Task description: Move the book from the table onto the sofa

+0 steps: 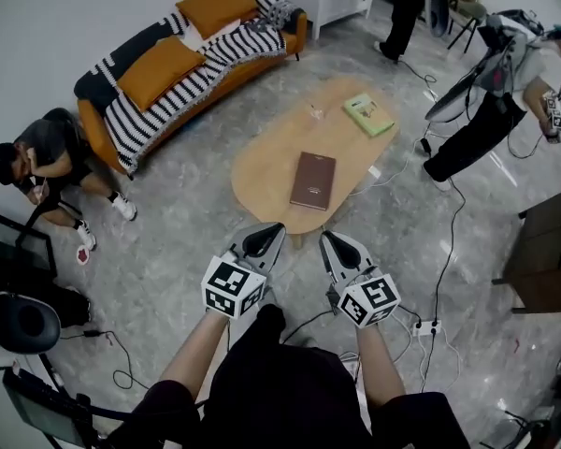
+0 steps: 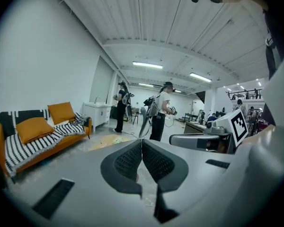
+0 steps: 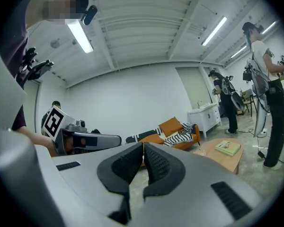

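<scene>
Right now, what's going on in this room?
A person holds the left gripper and right gripper, both shut and empty, just short of the wooden coffee table. The brown book lies flat on its near part, untouched, with a green book at the far end. The orange sofa stands beyond the table.

2 bks, 1 tbl, 1 sofa.

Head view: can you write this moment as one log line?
left tongs: shut, empty | right tongs: shut, empty | brown book: on table, untouched | sofa: beyond table
</scene>
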Action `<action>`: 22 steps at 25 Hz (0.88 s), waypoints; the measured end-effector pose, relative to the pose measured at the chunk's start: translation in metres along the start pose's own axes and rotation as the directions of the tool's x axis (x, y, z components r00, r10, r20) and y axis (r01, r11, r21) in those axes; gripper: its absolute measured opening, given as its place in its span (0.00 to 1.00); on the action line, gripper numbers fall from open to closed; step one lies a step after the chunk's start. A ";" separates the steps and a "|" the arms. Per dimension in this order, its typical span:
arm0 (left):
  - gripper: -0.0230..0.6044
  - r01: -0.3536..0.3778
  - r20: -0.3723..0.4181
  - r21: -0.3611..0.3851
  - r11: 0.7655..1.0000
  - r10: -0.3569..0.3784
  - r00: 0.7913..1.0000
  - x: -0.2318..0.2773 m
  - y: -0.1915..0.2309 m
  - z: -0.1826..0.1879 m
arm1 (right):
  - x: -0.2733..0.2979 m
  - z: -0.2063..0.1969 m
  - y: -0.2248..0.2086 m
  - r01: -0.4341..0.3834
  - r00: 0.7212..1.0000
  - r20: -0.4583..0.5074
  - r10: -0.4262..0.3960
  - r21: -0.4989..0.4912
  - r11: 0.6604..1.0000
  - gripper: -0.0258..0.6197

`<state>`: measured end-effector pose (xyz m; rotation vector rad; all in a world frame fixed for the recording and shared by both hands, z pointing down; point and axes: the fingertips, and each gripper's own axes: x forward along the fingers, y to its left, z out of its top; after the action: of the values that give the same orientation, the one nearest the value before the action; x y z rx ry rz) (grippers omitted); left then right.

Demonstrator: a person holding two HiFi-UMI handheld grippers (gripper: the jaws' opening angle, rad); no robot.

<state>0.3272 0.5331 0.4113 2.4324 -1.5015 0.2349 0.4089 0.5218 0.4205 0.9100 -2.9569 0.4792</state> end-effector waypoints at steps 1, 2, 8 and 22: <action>0.06 0.008 -0.001 -0.006 1.000 -0.008 1.000 0.003 0.012 0.002 | 0.011 0.001 -0.002 0.010 1.000 -0.004 -0.010 0.000 1.000 0.08; 0.06 0.015 -0.002 -0.013 1.000 -0.015 1.000 0.005 0.023 0.003 | 0.023 0.001 -0.003 0.019 1.000 -0.008 -0.019 0.001 1.000 0.08; 0.06 0.055 -0.015 -0.038 0.998 -0.055 0.998 0.016 0.077 0.006 | 0.080 0.007 -0.011 0.057 0.998 -0.023 -0.057 -0.008 0.998 0.08; 0.06 0.184 -0.074 -0.023 0.983 -0.185 0.980 0.091 0.129 0.016 | 0.138 0.015 -0.083 0.184 0.983 -0.010 -0.183 0.028 0.983 0.08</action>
<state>0.2532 0.3960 0.4396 2.5000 -1.2326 0.2717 0.3415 0.3768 0.4433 1.1669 -2.8293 0.5169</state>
